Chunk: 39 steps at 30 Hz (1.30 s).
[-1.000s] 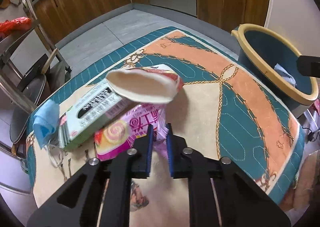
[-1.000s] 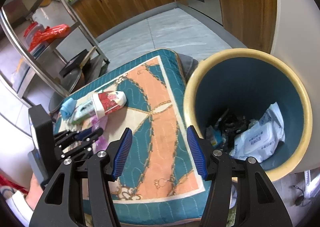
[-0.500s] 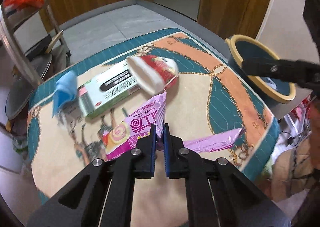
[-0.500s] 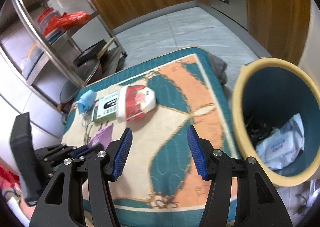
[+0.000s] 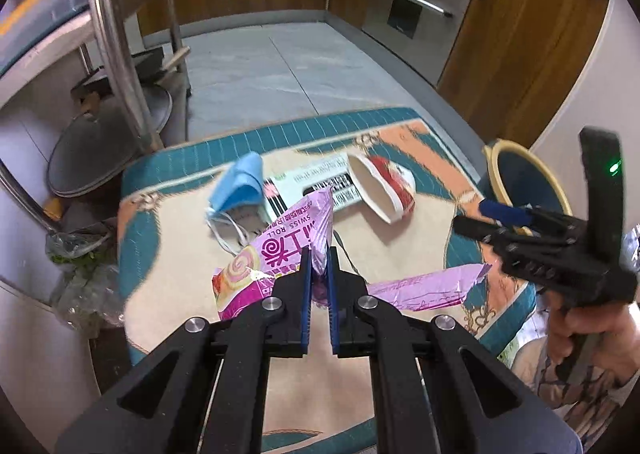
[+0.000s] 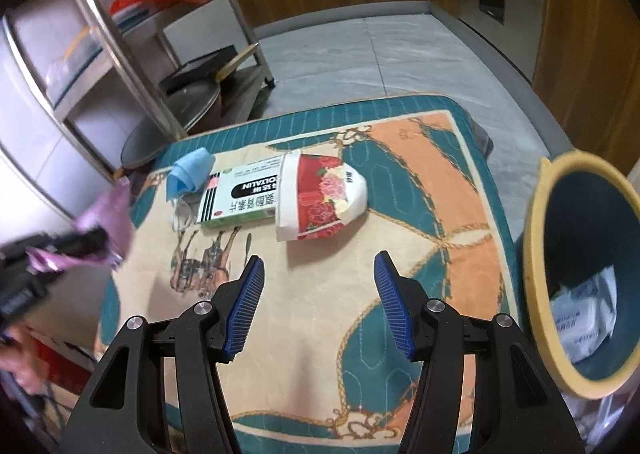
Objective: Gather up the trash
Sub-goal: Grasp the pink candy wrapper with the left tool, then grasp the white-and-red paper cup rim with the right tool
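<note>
**Wrapper in the pinch, bin across the table**

Right now my left gripper (image 5: 319,270) is pressed together on a crinkled pink foil snack wrapper (image 5: 288,250), holding it clear of the patterned teal-and-orange table mat (image 6: 460,190). My right gripper (image 6: 318,302) is spread wide with nothing between its fingers, pointing down at the mat in front of the crushed red floral paper cup (image 6: 320,198).

The yellow-rimmed teal bin (image 6: 536,262) stands off the mat's right edge, well apart from the wrapper. I think the pinch is the weak point: I grip only a thin fold, and slick foil could slide out on the way across. My right gripper sits between wrapper and bin in the left view, so the loose torn tail (image 5: 424,286) might snag on it.

The wrapper reads "SWISS ROLL" beside Chinese characters. The white-and-green cardboard medicine box (image 6: 240,198) shows letters ending "OLTALIN", upside down. A crumpled blue face mask (image 6: 188,174) lies just beside the box. The pack inside the bin has print too small to read.
</note>
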{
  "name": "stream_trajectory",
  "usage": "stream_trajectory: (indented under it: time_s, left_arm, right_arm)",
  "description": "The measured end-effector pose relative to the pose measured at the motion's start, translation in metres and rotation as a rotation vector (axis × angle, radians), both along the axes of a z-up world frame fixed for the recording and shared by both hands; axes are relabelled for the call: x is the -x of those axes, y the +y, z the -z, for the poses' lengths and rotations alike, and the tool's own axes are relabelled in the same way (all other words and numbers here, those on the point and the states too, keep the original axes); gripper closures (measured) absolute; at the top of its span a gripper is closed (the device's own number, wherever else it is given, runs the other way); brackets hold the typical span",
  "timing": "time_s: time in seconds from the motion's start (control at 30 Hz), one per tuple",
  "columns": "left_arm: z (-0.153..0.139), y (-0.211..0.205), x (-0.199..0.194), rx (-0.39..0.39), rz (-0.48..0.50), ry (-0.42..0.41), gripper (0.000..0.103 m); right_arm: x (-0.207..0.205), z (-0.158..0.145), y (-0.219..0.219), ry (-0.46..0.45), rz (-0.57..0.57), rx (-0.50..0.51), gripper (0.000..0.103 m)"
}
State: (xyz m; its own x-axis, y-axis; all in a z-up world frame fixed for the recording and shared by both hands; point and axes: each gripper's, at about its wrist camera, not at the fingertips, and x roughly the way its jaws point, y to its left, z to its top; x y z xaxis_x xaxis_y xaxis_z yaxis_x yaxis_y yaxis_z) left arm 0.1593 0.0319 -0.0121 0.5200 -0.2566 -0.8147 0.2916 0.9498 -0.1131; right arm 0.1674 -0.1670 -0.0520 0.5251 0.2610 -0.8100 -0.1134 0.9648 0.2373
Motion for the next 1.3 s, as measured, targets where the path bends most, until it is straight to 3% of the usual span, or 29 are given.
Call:
stream_trajectory:
  time_s: [0.1,0.2,0.27,0.8,0.93,1.13,1.3]
  left_arm:
    - [-0.003,0.004,-0.001,0.052,-0.007,-0.011,0.096]
    - [-0.004,0.004,0.002,0.109,-0.006,-0.016,0.096]
    - [-0.005,0.003,0.003,0.117,-0.004,-0.025,0.096]
    - [-0.01,0.016,-0.003,0.193,-0.034,-0.035,0.096]
    - [-0.01,0.015,-0.004,0.193,-0.028,-0.035,0.096]
    - [-0.007,0.012,-0.005,0.185,-0.018,-0.028,0.096]
    - [-0.004,0.007,-0.006,0.176,-0.011,-0.022,0.096]
  right_arm:
    - [-0.008,0.003,0.017,-0.012,-0.033,0.047,0.044]
    - [-0.019,0.01,0.032,-0.006,-0.067,0.095,0.051]
    - [-0.026,0.015,0.041,-0.001,-0.079,0.129,0.054]
    - [-0.065,0.041,0.073,0.023,-0.075,0.33,0.055]
    - [-0.067,0.041,0.066,0.031,-0.07,0.323,0.075]
    - [-0.062,0.025,0.045,-0.009,-0.037,0.269,0.095]
    - [-0.054,0.013,0.022,-0.026,-0.006,0.23,0.1]
